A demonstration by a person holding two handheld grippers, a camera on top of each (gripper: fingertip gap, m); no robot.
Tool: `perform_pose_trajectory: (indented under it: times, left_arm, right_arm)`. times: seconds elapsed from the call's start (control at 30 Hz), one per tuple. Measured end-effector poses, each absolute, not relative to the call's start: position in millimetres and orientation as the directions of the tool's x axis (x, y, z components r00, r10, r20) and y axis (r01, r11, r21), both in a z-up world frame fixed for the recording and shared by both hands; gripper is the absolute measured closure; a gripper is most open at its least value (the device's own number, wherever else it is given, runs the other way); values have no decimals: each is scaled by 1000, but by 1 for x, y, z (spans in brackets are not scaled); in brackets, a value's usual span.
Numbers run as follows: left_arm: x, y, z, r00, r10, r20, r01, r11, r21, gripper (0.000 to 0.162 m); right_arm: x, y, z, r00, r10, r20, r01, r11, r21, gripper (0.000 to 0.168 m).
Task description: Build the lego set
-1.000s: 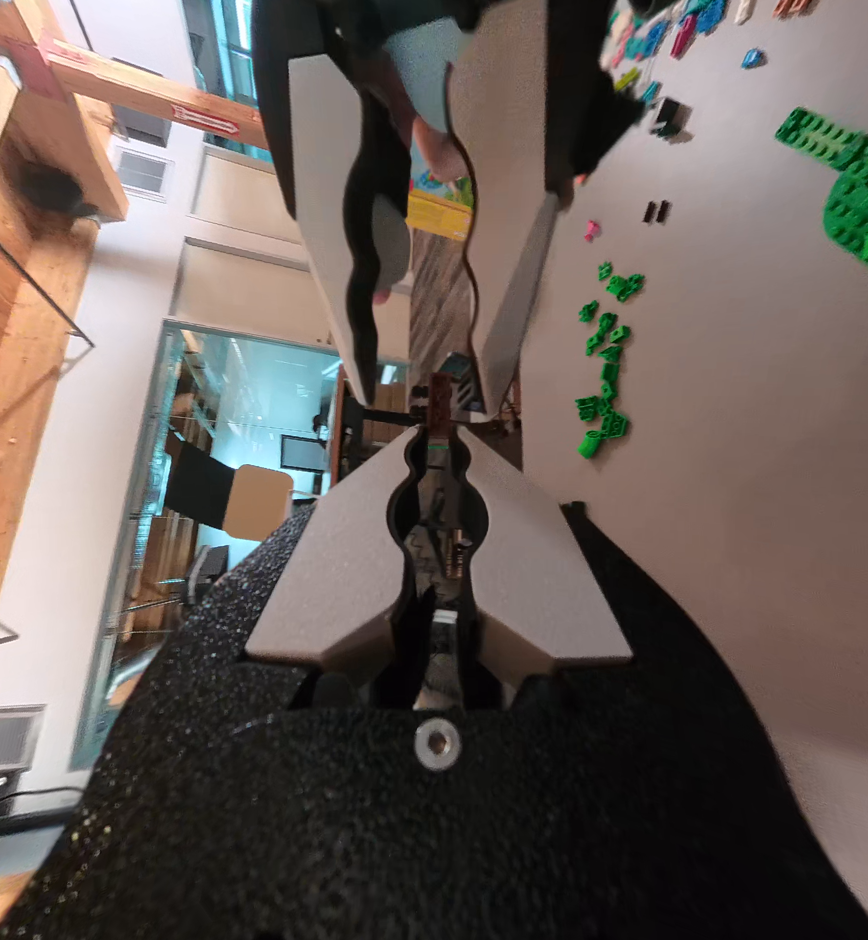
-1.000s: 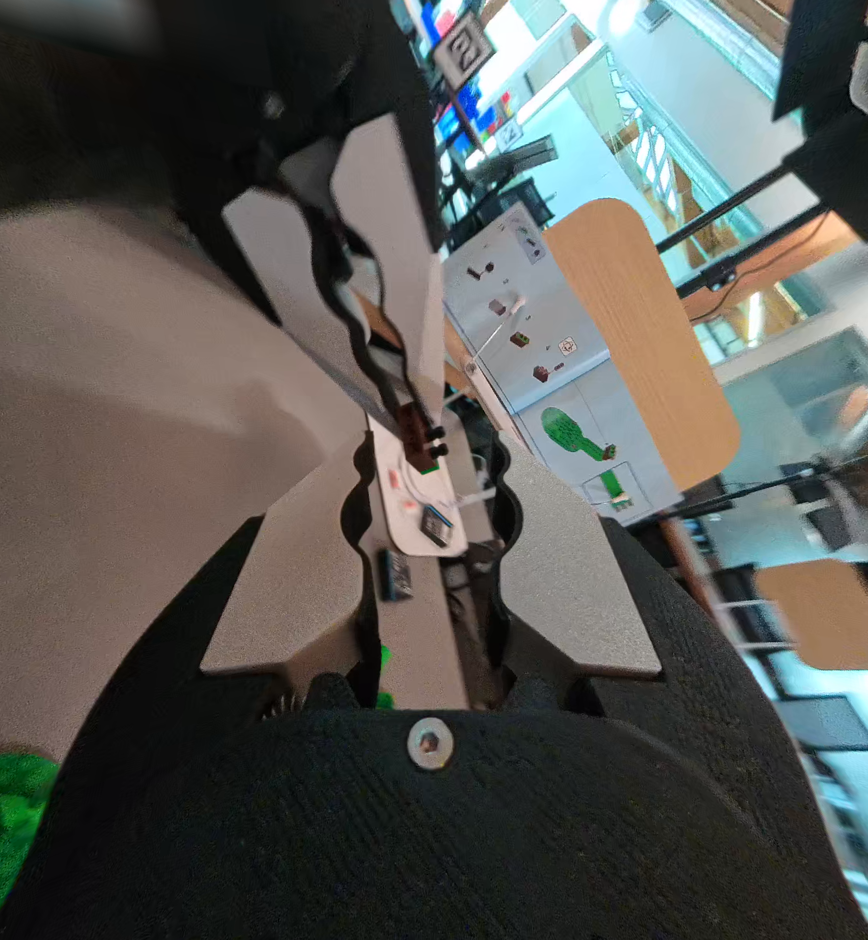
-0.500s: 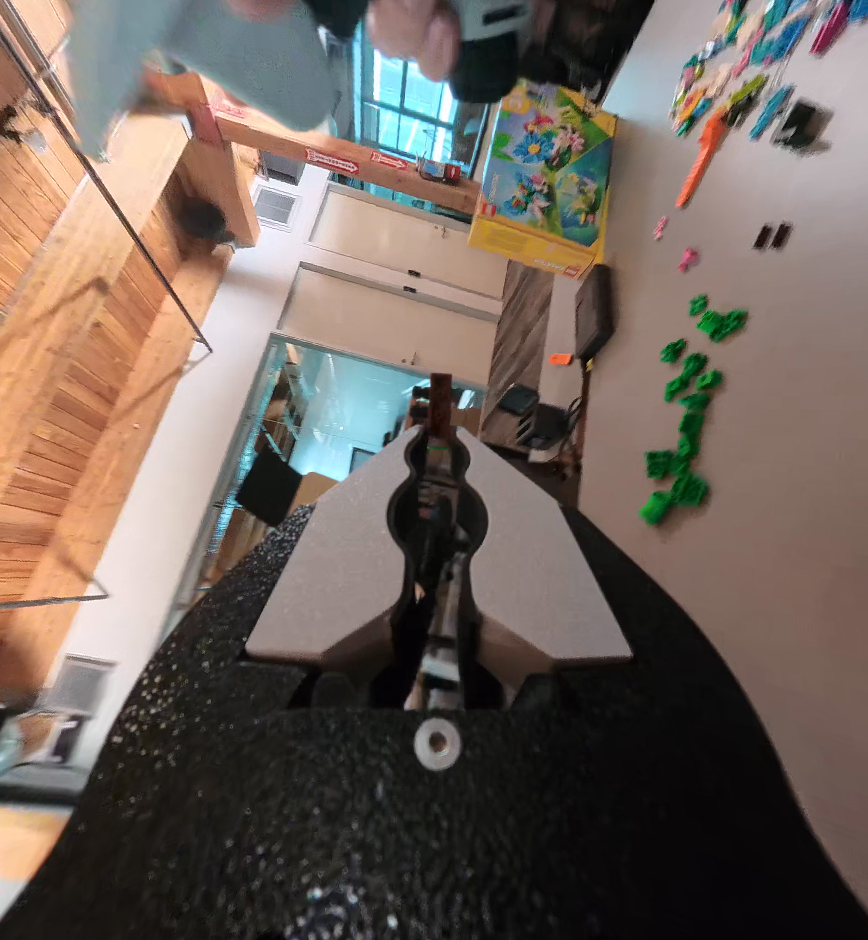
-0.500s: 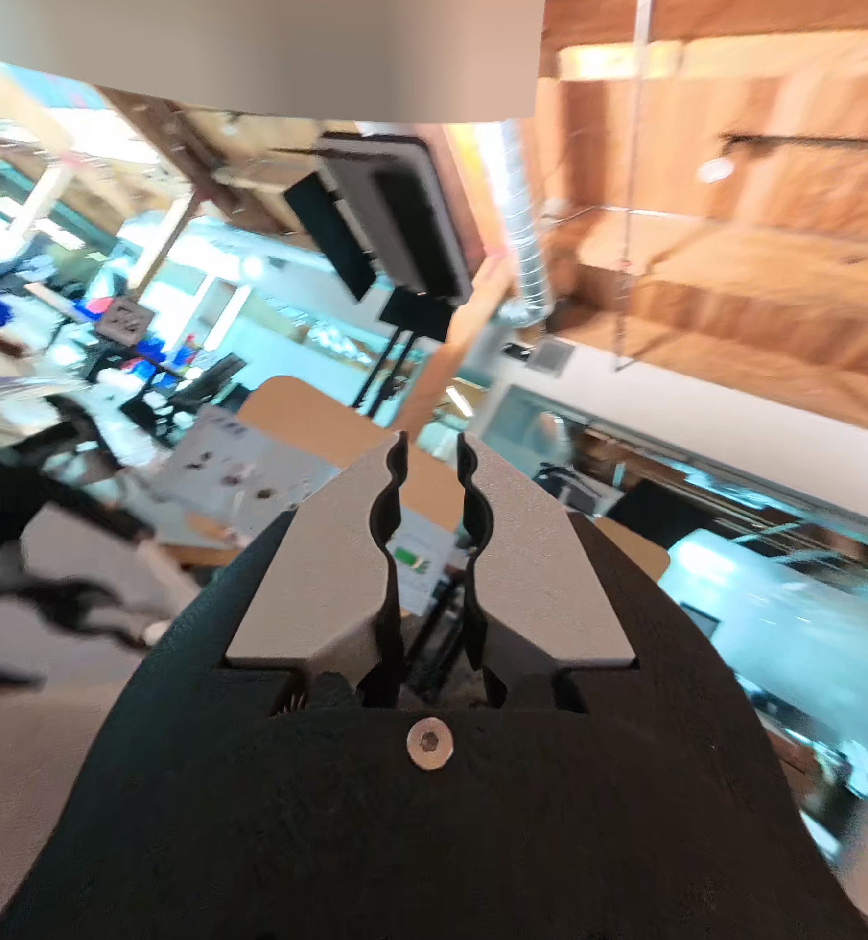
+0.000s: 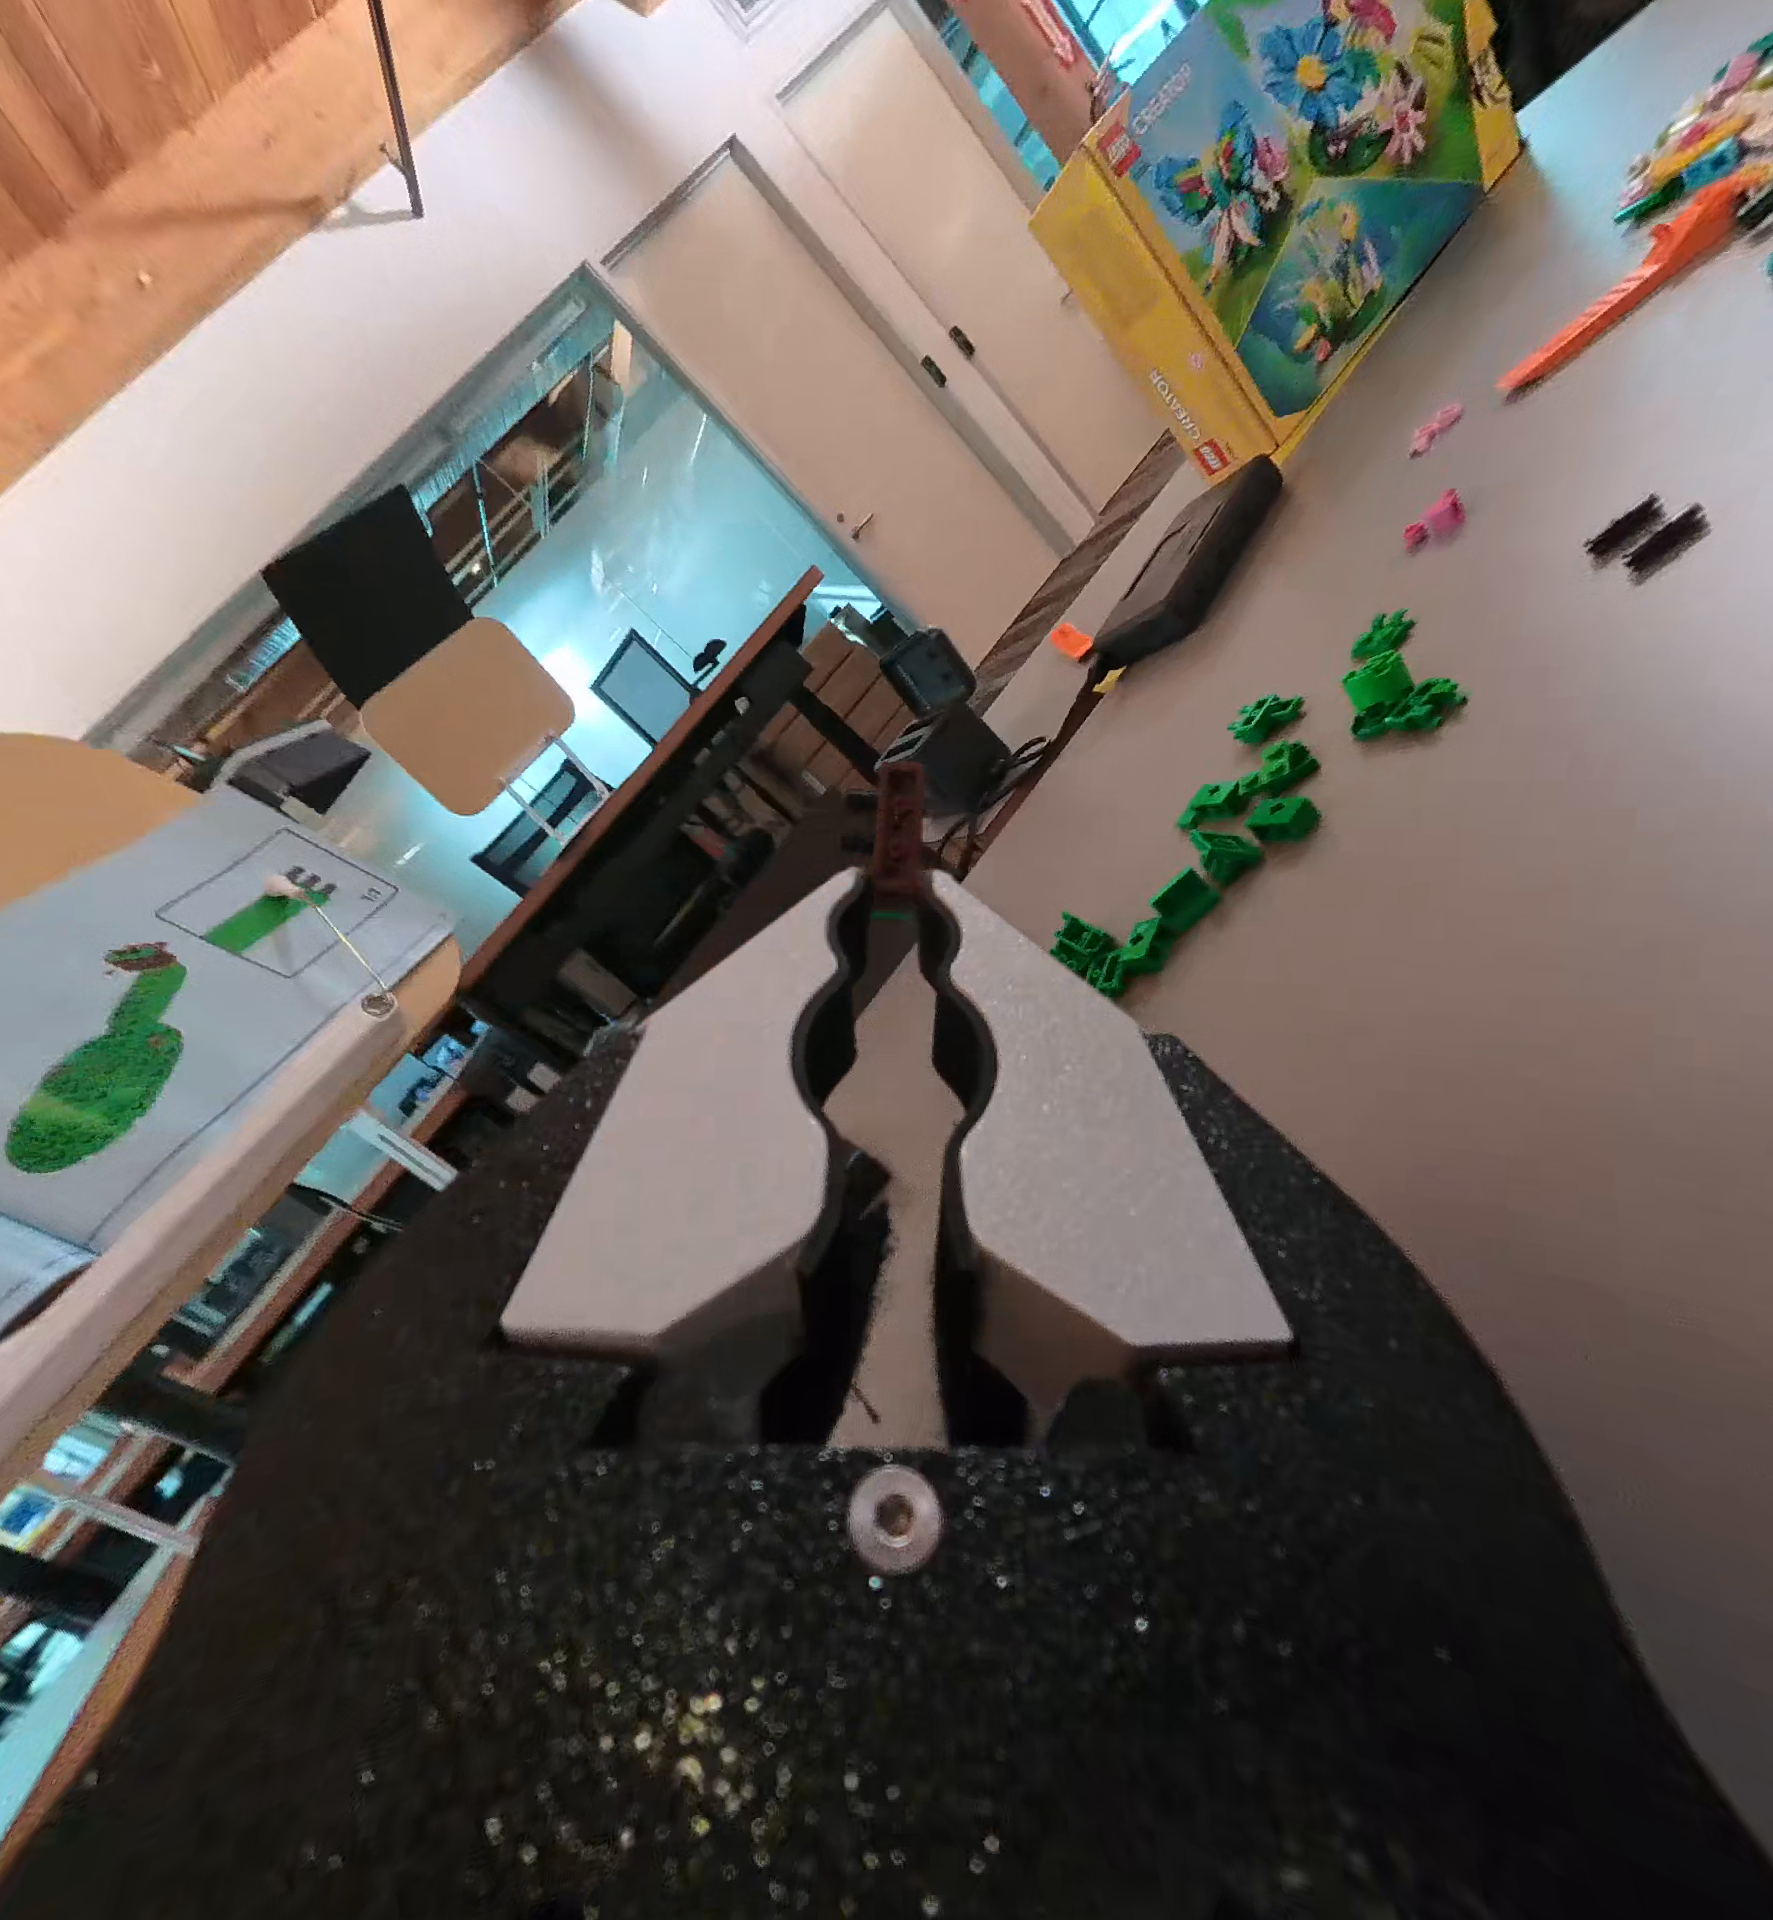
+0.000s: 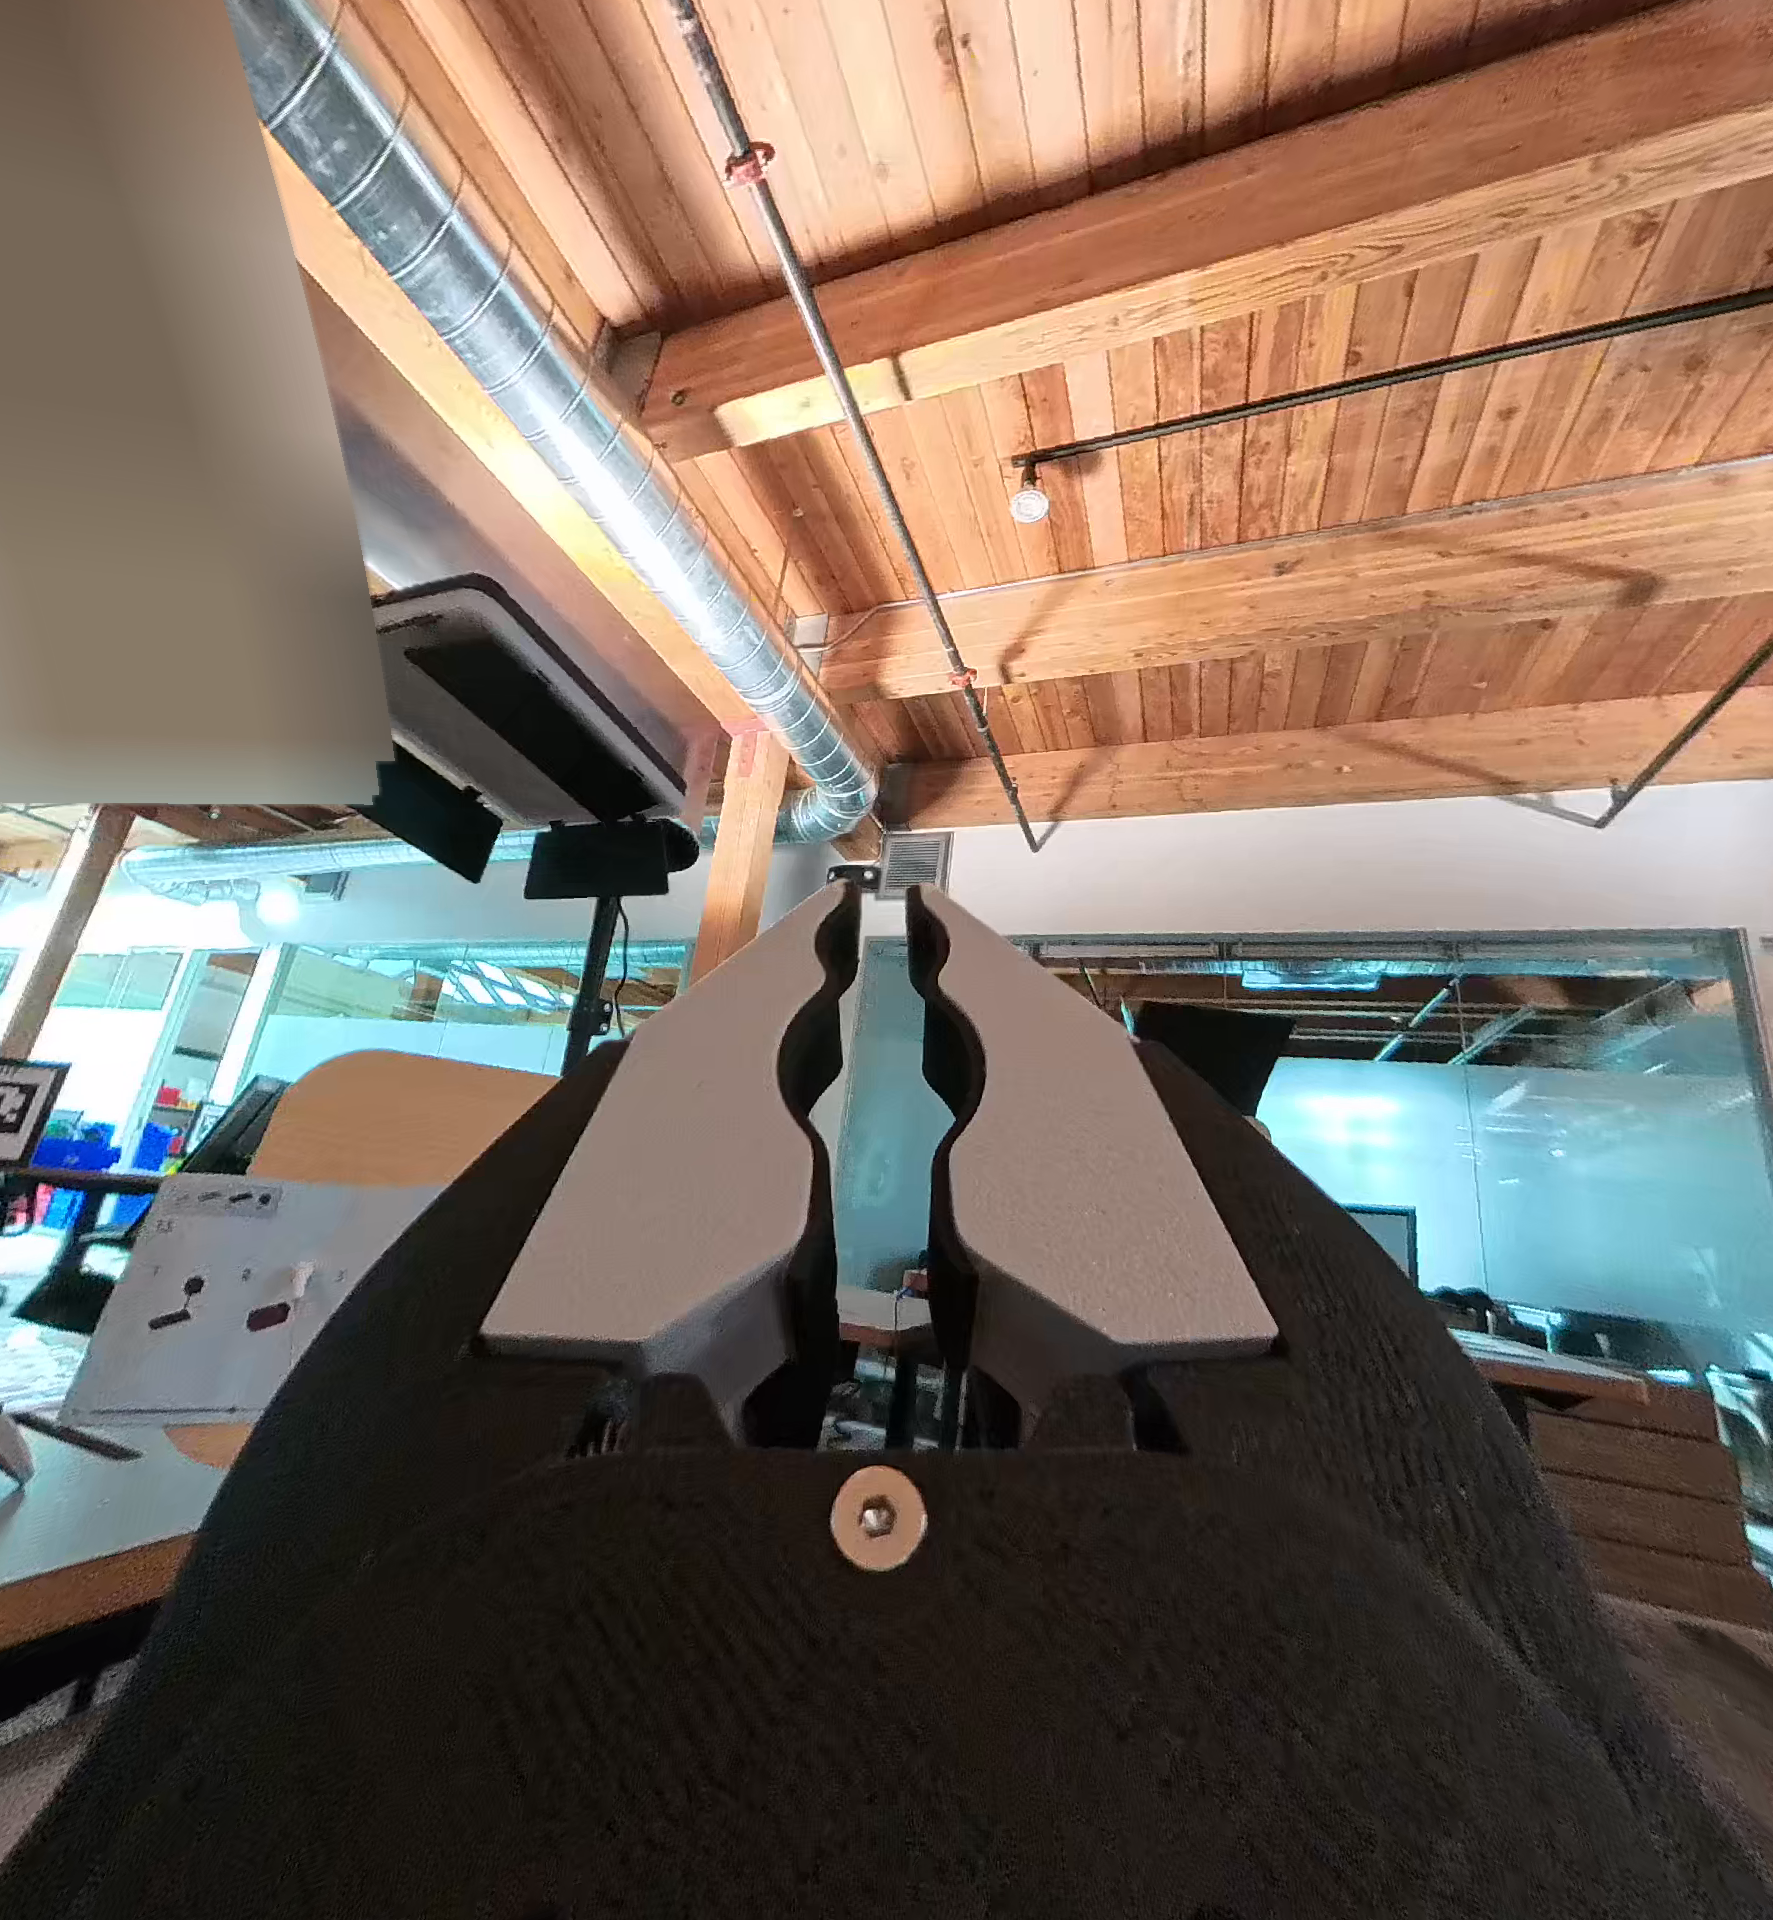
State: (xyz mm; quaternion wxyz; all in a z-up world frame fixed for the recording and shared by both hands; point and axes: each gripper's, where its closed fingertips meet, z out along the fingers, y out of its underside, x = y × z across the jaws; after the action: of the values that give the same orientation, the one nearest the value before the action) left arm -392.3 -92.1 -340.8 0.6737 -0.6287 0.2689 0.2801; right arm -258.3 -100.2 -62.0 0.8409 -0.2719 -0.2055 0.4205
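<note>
In the left wrist view my left gripper [image 5: 892, 883] is shut on a small brown lego piece [image 5: 901, 821] with a green bit at its base. The piece sticks out past the fingertips, held in the air off the grey table [image 5: 1536, 1195]. Loose green lego pieces [image 5: 1225, 831] lie on the table to the right of the tips. In the right wrist view my right gripper [image 6: 880, 894] points up at the wooden ceiling. Its jaws are almost together with a thin gap and nothing between them.
The lego box [image 5: 1277, 208] stands at the table's far end, with an orange piece [image 5: 1630, 301], pink pieces [image 5: 1433, 514], black pieces [image 5: 1640, 535] and a colourful pile nearby. The instruction booklet [image 5: 134, 1018] stands at the left and also shows in the right wrist view [image 6: 207, 1309]. The left gripper's tips are roughly 30 centimetres from the right gripper's.
My right gripper let go near the brown piece, drew away, closed and swung up toward the ceiling. My left gripper kept the brown piece and tilted, with the booklet coming into view.
</note>
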Motion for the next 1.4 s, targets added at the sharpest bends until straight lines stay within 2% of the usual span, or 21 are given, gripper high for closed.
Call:
perform_pose_trajectory:
  times: [0.07, 0.2, 0.5, 0.87, 1.4]
  left_arm:
    - [-398, -91, -342, 666, 55, -744, -746, 58, -663, 156]
    - [-400, -89, -342, 716, 42, -697, -697, 79, -712, 156]
    - [-386, -97, -338, 710, 15, -704, -698, 147, -701, 156]
    - [-403, -96, -338, 765, 54, -642, -644, 100, -759, 156]
    - [-400, -95, -340, 762, 36, -646, -646, 103, -756, 156]
  right_arm:
    - [-259, -96, -64, 554, 827, 100, -608, 483, -630, 162]
    - [-264, -93, -68, 530, 843, 91, -620, 459, -636, 161]
    - [-270, -83, -77, 547, 830, 110, -594, 477, -647, 162]
    - [-278, -79, -83, 544, 831, 115, -580, 472, -665, 162]
    - [-280, -82, -83, 535, 836, 119, -583, 468, -664, 162]
